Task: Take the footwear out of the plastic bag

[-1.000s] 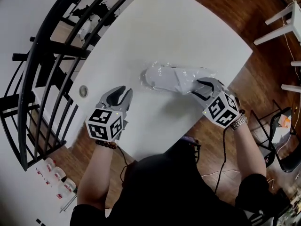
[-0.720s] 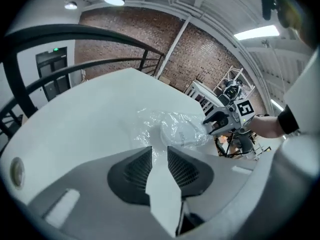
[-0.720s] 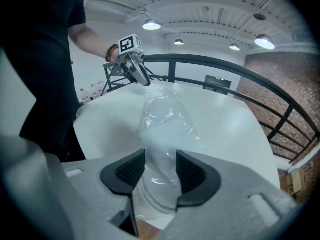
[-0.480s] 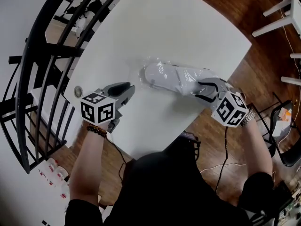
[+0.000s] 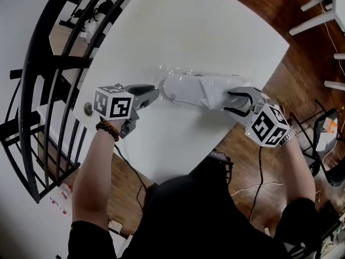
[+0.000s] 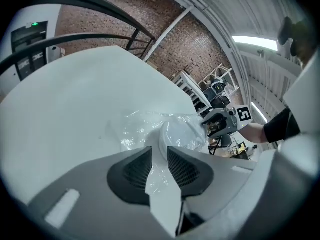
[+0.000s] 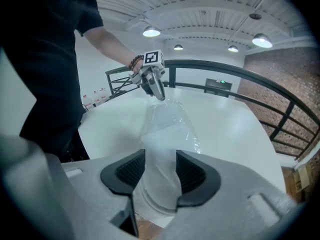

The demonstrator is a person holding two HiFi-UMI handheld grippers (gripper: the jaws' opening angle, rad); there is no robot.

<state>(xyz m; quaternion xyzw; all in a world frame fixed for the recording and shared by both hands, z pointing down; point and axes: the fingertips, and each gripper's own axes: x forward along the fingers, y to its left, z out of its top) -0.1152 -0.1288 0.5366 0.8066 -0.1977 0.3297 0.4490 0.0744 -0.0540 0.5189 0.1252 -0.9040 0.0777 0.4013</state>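
A white shoe (image 5: pixel 191 89) lies on its side inside a clear plastic bag (image 5: pixel 215 88) in the middle of the white table (image 5: pixel 205 31). My right gripper (image 5: pixel 236 102) is shut on the shoe's right end through the film; the right gripper view shows the wrapped shoe (image 7: pixel 159 181) pinched between the pads. My left gripper (image 5: pixel 154 94) is at the bag's left end. Its jaws stand a little apart, open, with loose bag film (image 6: pixel 156 171) lying between them and the shoe's toe (image 6: pixel 182 131) just ahead.
A black curved railing (image 5: pixel 59 63) runs along the table's left side. A small round metal disc (image 5: pixel 88 108) is set in the table near the left gripper. The table's near edge (image 5: pixel 178 171) is close to me. White furniture (image 5: pixel 318 15) stands on the wood floor at the right.
My left gripper has moved from the table's near left across to the bag's left end and tipped downward. The right gripper has stayed on the shoe's right end.
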